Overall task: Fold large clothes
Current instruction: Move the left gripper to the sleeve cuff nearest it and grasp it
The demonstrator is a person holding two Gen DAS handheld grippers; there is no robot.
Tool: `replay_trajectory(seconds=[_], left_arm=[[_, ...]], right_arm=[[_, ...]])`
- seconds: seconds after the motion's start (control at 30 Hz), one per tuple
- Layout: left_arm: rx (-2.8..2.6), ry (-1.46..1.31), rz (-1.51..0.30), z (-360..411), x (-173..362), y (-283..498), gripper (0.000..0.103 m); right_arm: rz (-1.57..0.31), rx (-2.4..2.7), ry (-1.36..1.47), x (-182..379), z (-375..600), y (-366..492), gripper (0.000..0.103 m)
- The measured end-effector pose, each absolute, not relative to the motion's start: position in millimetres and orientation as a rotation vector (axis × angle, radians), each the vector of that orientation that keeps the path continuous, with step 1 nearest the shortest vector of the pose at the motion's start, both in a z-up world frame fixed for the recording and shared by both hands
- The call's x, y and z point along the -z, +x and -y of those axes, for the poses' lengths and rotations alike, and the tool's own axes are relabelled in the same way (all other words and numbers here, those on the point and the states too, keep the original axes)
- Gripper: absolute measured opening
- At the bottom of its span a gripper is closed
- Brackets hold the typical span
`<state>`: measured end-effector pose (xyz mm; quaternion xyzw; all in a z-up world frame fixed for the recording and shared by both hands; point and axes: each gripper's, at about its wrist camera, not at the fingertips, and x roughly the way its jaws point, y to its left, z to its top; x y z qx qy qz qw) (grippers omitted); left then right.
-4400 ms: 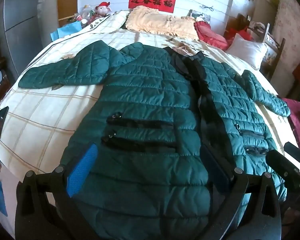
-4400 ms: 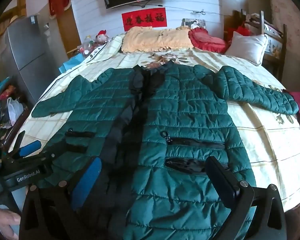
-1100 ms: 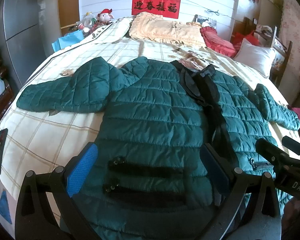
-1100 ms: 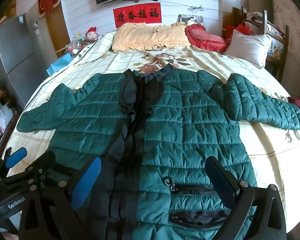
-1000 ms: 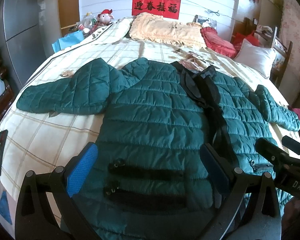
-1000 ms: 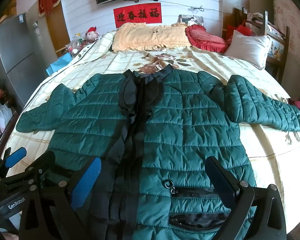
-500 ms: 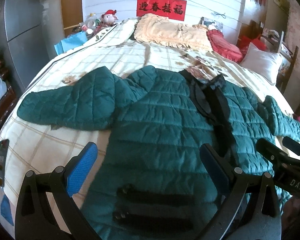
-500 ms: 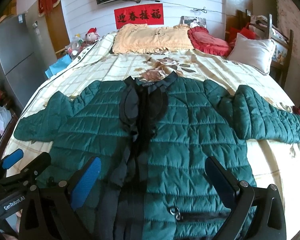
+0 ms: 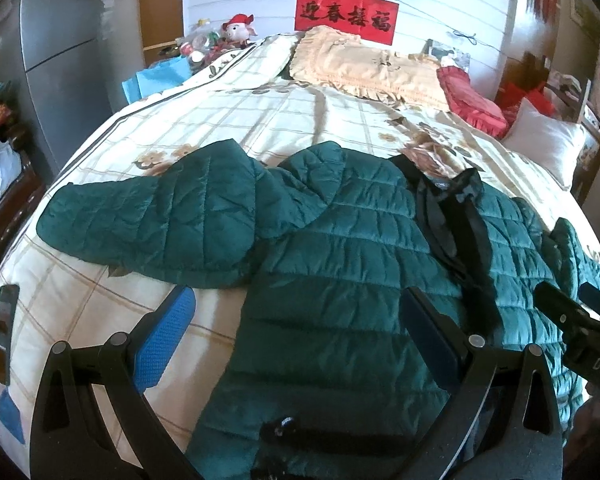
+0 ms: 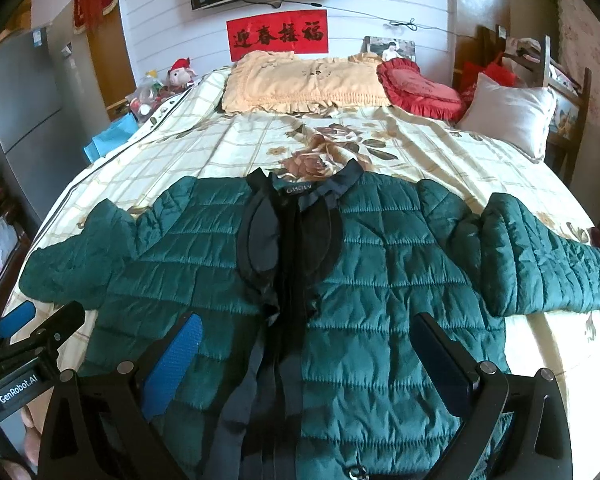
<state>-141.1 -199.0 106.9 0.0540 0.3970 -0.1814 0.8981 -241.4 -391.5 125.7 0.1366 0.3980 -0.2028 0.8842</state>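
A dark green quilted jacket point(image 9: 340, 264) point(image 10: 400, 280) lies face up on the bed, its black zipper band point(image 10: 288, 280) running down the middle and both sleeves spread outward. My left gripper point(image 9: 296, 320) hovers open over the jacket's left side, below the left sleeve point(image 9: 152, 220). My right gripper point(image 10: 308, 344) hovers open over the chest, just right of the zipper, with nothing between its fingers. The right sleeve point(image 10: 540, 256) stretches toward the bed's right edge. The jacket's hem is hidden below both views.
The bed has a cream checked floral cover point(image 10: 340, 140). A yellow pillow point(image 10: 300, 80), a red cushion point(image 10: 416, 88) and a white pillow point(image 10: 508, 116) sit at the head. A phone point(image 9: 4, 332) lies near the bed's left edge. A grey cabinet point(image 9: 60, 60) stands at left.
Both grippers have moved forward along the jacket from the hem toward the chest and collar; the pockets have slid down and nearly out of view. Both stay open.
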Motion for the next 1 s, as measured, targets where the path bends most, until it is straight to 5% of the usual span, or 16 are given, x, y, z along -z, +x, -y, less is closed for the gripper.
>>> replay_trajectory(seconds=[0.5,1.0], left_arm=[[0.282,0.088,-0.854,177,-87,-90,0.102],[-0.042,-0.104,-0.935,34,-59,8,0.102]], right_arm=[[-0.866,0.438,0.285,-99,413,-203,0.103],[-0.906,0.408,0.291,-76,418,-176,0.103]])
